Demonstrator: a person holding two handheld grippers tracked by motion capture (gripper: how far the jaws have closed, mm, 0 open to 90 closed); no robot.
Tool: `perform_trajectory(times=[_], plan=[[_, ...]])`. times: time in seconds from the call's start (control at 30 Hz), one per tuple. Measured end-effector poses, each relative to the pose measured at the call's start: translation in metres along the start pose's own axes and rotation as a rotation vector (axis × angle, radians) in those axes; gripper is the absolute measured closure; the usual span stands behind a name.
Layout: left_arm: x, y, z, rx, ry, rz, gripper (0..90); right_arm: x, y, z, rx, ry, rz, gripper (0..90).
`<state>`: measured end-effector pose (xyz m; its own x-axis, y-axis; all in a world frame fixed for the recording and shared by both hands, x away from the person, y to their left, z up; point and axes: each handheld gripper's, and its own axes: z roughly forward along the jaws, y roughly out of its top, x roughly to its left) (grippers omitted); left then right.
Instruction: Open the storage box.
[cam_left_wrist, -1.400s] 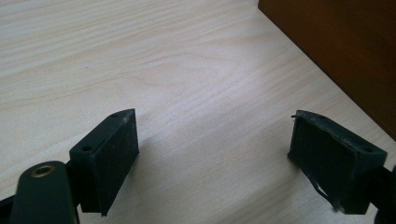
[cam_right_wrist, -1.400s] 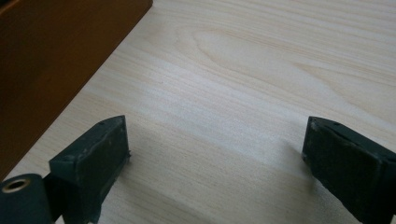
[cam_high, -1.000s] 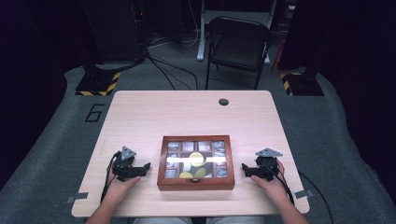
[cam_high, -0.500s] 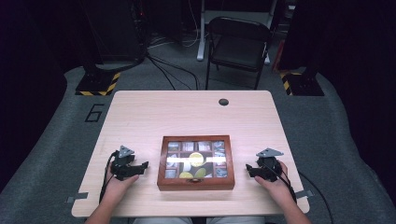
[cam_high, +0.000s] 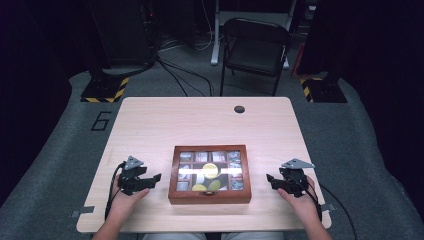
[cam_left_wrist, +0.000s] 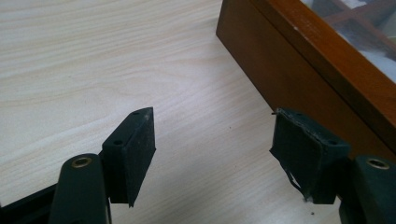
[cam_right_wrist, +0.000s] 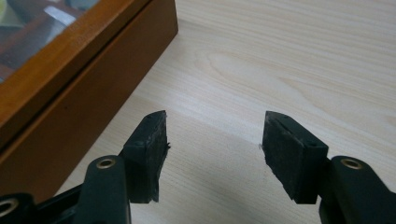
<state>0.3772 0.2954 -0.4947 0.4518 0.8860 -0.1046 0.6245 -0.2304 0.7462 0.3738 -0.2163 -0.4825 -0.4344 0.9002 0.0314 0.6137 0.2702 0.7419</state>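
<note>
A brown wooden box with a glass lid sits at the near middle of the table. Through the lid I see small compartments with packets and round yellow pieces. My left gripper hovers just left of the box, its tips pointing at the box's side. Its jaws have just been closing and stand open with nothing between them; the box wall lies ahead on the right. My right gripper hovers just right of the box. Its jaws have also just been closing and hold nothing, with the box wall at the left.
The light wooden table has a dark round hole near its far edge. A black folding chair stands beyond the table. Cables run across the grey floor behind.
Both grippers' jaws have narrowed from wide open. Both hands have lifted slightly, and the right one has drifted a little away from the box.
</note>
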Motion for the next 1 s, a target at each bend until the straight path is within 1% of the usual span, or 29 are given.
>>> perform_trajectory(times=[0.03,0.07,0.13,0.17,0.23,0.27,0.3,0.33,0.37,0.4,0.47,0.5,0.53,0.57,0.6,0.63,0.7,0.73,0.8,0.87,0.9,0.97,1.0], plan=[[-0.001,0.001,-0.002,0.0,0.002,0.001,30.3,0.0,0.0,-0.002,-0.009,0.003,0.0,39.8],[-0.003,0.002,-0.005,0.005,-0.007,0.003,31.6,0.0,0.001,-0.005,-0.019,0.009,0.008,39.8],[-0.005,0.002,-0.006,-0.001,-0.012,-0.003,32.3,0.0,0.001,-0.006,-0.019,0.011,0.01,39.9],[-0.009,0.003,-0.009,-0.003,-0.018,-0.003,33.4,0.002,0.001,-0.009,-0.021,0.029,0.019,39.9],[-0.01,0.004,-0.01,-0.002,-0.024,0.002,33.5,0.003,0.001,-0.011,-0.022,0.033,0.02,40.0],[-0.015,0.004,-0.013,-0.008,-0.028,0.012,33.5,0.006,0.002,-0.014,-0.025,0.043,0.01,39.8],[-0.015,0.004,-0.013,-0.008,-0.028,0.012,33.5,0.006,0.002,-0.014,-0.025,0.043,0.01,39.8],[-0.019,0.005,-0.017,-0.018,-0.034,0.021,33.5,0.01,0.003,-0.018,-0.037,0.041,0.004,39.8],[-0.019,0.005,-0.017,-0.018,-0.034,0.021,33.5,0.01,0.003,-0.018,-0.037,0.041,0.004,39.8],[-0.021,0.005,-0.019,-0.024,-0.036,0.03,33.5,0.012,0.003,-0.02,-0.044,0.04,-0.003,39.8],[-0.023,0.006,-0.022,-0.033,-0.038,0.039,33.5,0.019,0.002,-0.024,-0.049,0.06,-0.013,40.1],[-0.025,0.006,-0.025,-0.046,-0.041,0.039,33.8,0.022,0.001,-0.025,-0.046,0.057,-0.021,40.1],[-0.026,0.006,-0.027,-0.044,-0.045,0.04,34.4,0.025,0.001,-0.025,-0.045,0.059,-0.037,40.1],[-0.026,0.006,-0.027,-0.044,-0.045,0.04,34.5,0.025,0.001,-0.025,-0.045,0.059,-0.037,40.1],[-0.028,0.006,-0.029,-0.052,-0.05,0.036,34.5,0.031,0.001,-0.027,-0.047,0.062,-0.061,39.7],[-0.028,0.006,-0.029,-0.052,-0.05,0.036,34.5,0.031,0.001,-0.027,-0.047,0.062,-0.061,39.7],[-0.031,0.006,-0.032,-0.052,-0.066,0.04,34.1,0.037,0.001,-0.028,-0.048,0.073,-0.065,39.5],[-0.032,0.006,-0.033,-0.059,-0.076,0.037,33.0,0.039,0.001,-0.029,-0.049,0.08,-0.077,39.1],[-0.035,0.006,-0.036,-0.077,-0.089,0.022,30.6,0.044,0.0,-0.03,-0.052,0.082,-0.086,38.6],[-0.038,0.005,-0.038,-0.09,-0.094,0.019,30.1,0.048,0.0,-0.032,-0.062,0.09,-0.087,38.0],[-0.04,0.005,-0.039,-0.098,-0.102,0.022,29.0,0.051,0.0,-0.034,-0.072,0.093,-0.096,37.6],[-0.041,0.004,-0.04,-0.096,-0.105,0.021,28.8,0.053,-0.001,-0.035,-0.074,0.094,-0.093,37.5],[-0.044,0.002,-0.042,-0.091,-0.104,0.02,28.8,0.055,-0.001,-0.036,-0.08,0.105,-0.089,37.4]])
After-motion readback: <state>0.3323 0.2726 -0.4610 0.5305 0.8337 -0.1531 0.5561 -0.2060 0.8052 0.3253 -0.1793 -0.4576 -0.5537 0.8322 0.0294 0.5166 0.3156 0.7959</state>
